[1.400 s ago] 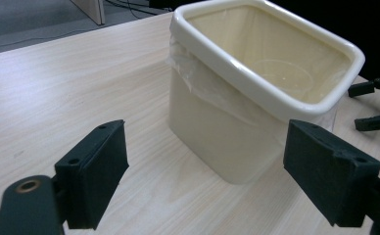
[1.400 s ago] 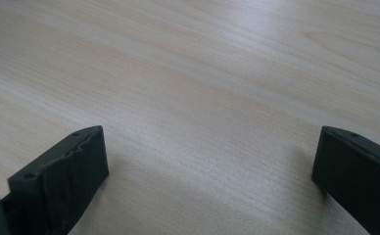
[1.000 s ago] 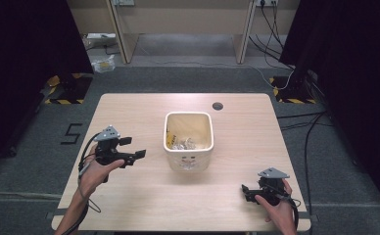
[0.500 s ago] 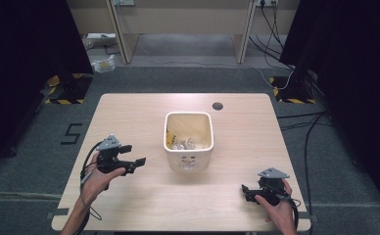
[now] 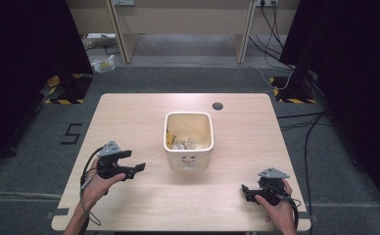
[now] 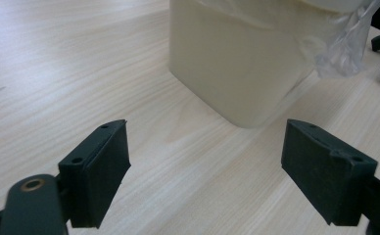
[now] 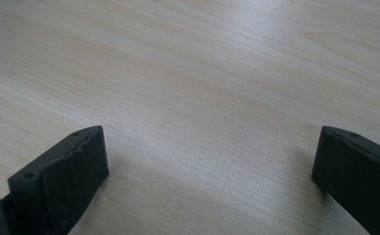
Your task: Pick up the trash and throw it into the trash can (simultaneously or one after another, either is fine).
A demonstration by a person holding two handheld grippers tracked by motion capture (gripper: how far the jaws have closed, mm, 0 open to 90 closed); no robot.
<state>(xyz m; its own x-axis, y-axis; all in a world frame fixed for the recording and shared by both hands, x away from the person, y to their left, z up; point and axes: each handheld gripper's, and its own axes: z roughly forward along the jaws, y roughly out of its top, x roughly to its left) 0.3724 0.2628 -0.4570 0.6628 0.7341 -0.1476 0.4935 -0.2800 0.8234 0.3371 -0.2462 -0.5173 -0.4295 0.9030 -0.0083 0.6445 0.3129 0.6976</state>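
Laboratory recording bay: black curtains flank the desk; hazard-striped stand bases and trailing floor cables.

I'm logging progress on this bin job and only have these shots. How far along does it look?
Done, it seems: crumpled scraps already lie inside the cream bin, and a clear liner hangs over its rim. In hand: nothing. The left gripper is open beside the bin, the right gripper open near the table edge. Left: no loose items show on the table, so probably little remains.

Cream bin on pale wood-grain table.
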